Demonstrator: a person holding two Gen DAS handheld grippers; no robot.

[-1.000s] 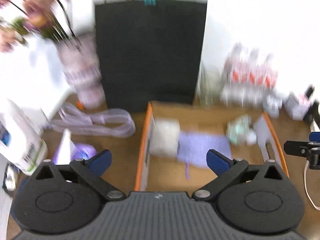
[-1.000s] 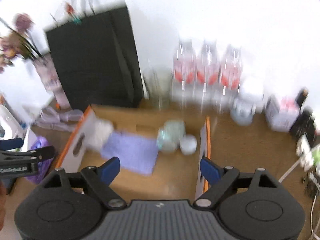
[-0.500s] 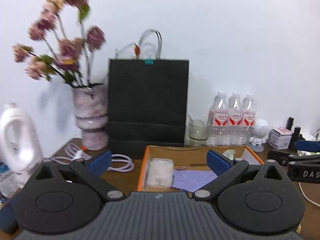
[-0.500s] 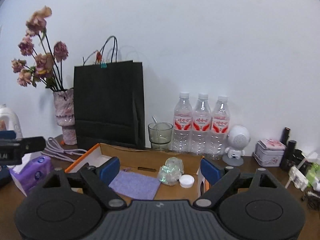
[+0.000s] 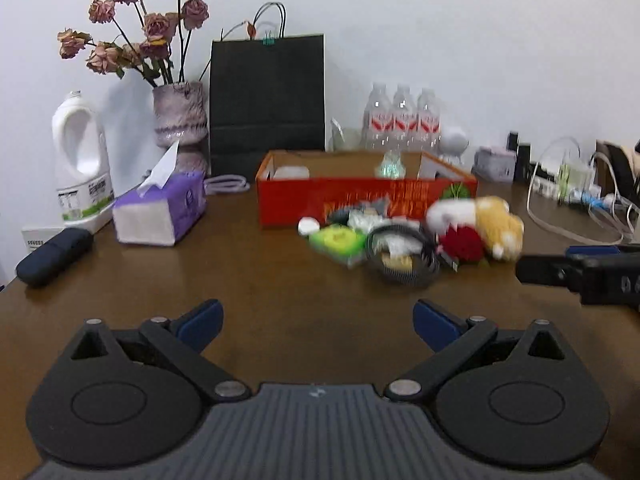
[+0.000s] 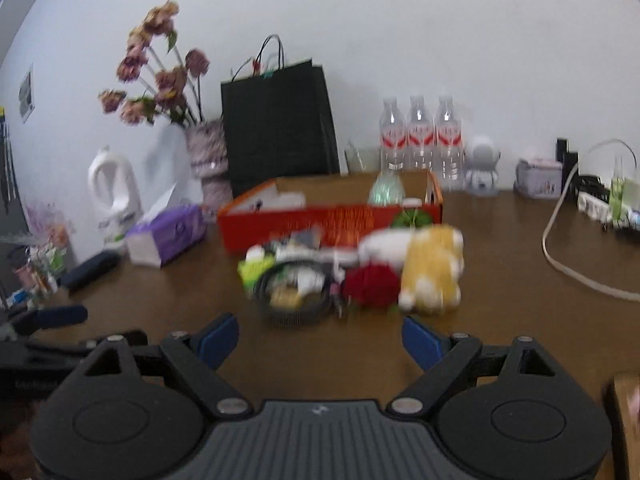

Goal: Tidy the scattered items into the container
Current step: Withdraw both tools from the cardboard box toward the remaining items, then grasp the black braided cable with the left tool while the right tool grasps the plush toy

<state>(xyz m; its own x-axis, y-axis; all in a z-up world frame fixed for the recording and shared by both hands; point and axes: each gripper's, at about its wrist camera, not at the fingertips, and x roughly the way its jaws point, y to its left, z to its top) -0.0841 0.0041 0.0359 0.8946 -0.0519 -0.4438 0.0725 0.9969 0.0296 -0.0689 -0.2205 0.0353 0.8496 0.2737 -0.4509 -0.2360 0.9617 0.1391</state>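
Observation:
An orange cardboard box (image 5: 360, 196) (image 6: 320, 220) stands mid-table with a white pack and a crumpled bag inside. In front of it lies a pile: a yellow-and-white plush toy (image 5: 484, 220) (image 6: 432, 268), a red plush rose (image 5: 460, 242) (image 6: 372, 286), a coiled black cable (image 5: 400, 256) (image 6: 292, 292), a green item (image 5: 338, 240) (image 6: 254, 270) and a small white cap (image 5: 308, 226). My left gripper (image 5: 316, 322) is open and empty, well short of the pile. My right gripper (image 6: 320, 338) is open and empty, just before the cable; it also shows in the left wrist view (image 5: 576, 270).
A purple tissue box (image 5: 160, 210), a dark case (image 5: 54, 256) and a white detergent bottle (image 5: 80, 160) stand left. A flower vase (image 5: 180, 120), black paper bag (image 5: 266, 96), three water bottles (image 5: 400, 120) line the wall. Cables and a power strip (image 5: 576, 196) lie right.
Both grippers have pulled back from over the box and dropped low. The pile in front of the box has come into view. Both stay open.

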